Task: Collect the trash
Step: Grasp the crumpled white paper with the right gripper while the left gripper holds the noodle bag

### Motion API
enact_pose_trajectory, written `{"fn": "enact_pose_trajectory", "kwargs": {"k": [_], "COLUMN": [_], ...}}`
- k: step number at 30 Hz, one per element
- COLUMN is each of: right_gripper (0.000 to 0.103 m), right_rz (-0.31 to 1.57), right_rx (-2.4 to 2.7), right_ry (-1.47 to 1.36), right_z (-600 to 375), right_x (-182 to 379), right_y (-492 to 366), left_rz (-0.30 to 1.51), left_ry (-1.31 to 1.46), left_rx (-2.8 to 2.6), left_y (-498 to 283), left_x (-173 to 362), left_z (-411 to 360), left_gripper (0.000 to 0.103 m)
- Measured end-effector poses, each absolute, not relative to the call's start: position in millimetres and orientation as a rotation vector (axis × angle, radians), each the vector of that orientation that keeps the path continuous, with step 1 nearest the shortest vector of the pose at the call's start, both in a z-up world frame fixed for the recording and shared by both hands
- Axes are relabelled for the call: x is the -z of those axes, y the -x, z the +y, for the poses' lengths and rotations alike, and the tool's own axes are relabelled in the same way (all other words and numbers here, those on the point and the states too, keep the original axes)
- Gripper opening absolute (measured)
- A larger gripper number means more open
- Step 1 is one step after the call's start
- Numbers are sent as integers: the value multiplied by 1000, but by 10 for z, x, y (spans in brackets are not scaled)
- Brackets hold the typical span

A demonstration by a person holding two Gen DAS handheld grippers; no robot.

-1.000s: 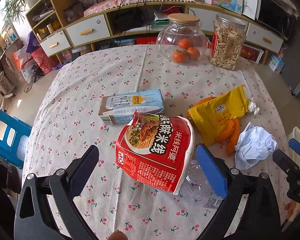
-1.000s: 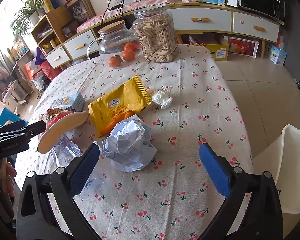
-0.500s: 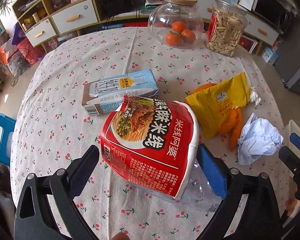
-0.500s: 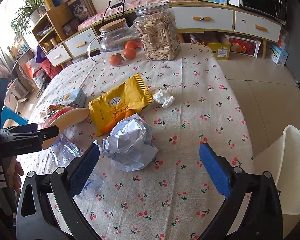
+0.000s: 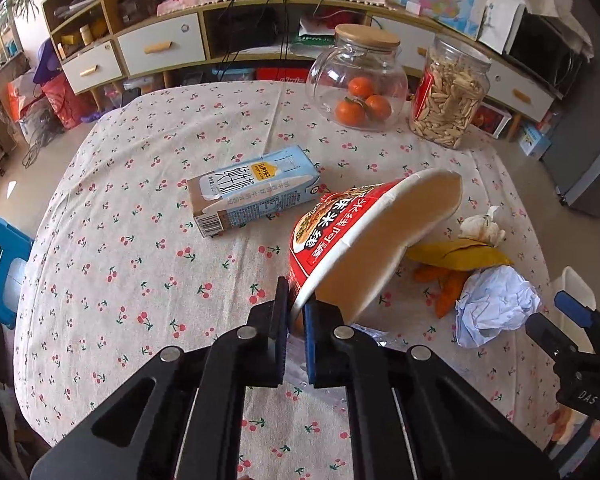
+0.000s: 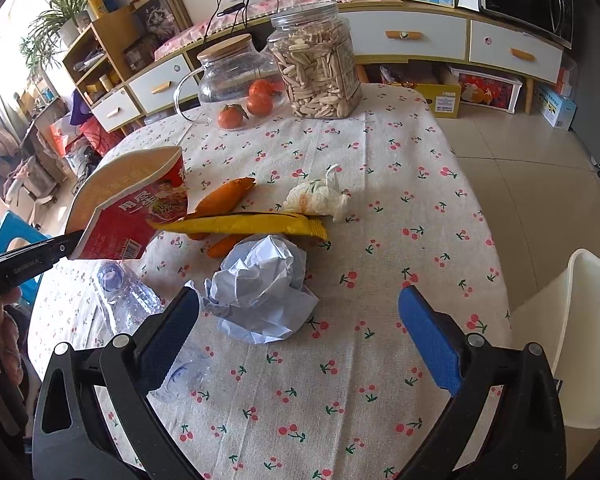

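Left wrist: noodle bowl hides bottle (mostly).

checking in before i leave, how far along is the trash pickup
Nothing looks binned yet. In hand: the left tongs have just closed on the rim of the red noodle cup, tilting it. Left on the table: milk carton, yellow wrapper, crumpled paper, plastic bottle, tissue. Right tongs are open.

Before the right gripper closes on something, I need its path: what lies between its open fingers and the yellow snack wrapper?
In the right wrist view, only the crumpled paper ball lies between the right gripper and the yellow wrapper.
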State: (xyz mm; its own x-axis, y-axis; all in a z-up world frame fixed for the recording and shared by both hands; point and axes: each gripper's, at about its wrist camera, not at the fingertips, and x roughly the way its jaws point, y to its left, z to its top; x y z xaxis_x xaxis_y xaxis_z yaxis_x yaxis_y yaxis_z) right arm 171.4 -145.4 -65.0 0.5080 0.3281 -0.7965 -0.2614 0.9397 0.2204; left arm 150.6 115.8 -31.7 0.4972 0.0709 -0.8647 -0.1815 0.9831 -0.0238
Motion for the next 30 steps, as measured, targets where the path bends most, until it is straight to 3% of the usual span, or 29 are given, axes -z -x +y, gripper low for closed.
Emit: {"fn": "enact_pose_trajectory", "kwargs": {"k": [12, 19, 20, 21, 23, 30], "right_gripper": [96, 96, 89, 70, 46, 40], "right_rz": [951, 954, 948, 945, 936, 901], "right_rx": [-369, -371, -377, -387, -426, -424], "right_ry": [-76, -30, -28, -26, -46, -32], "right_z": [-1442, -1295, -1283, -1268, -1252, -1266], "right_x": [604, 704, 712, 719, 693, 568], "right_y": [-1704, -1747, -1758, -1764, -1767, -1678], "left_rz": [892, 901, 905, 907, 908, 889], "left_ry": [109, 100, 99, 97, 95, 110], "left_rx": [-165, -149, -148, -147, -143, -151], "left_y": [-1231, -1223, -1225, -1227, -1223, -1211], "left_x": [-82, -59, -46, -38, -34, -72], "left_z": [1046, 981, 969, 959, 941, 930], "left_gripper": [7, 7, 7, 7, 7, 7]}}
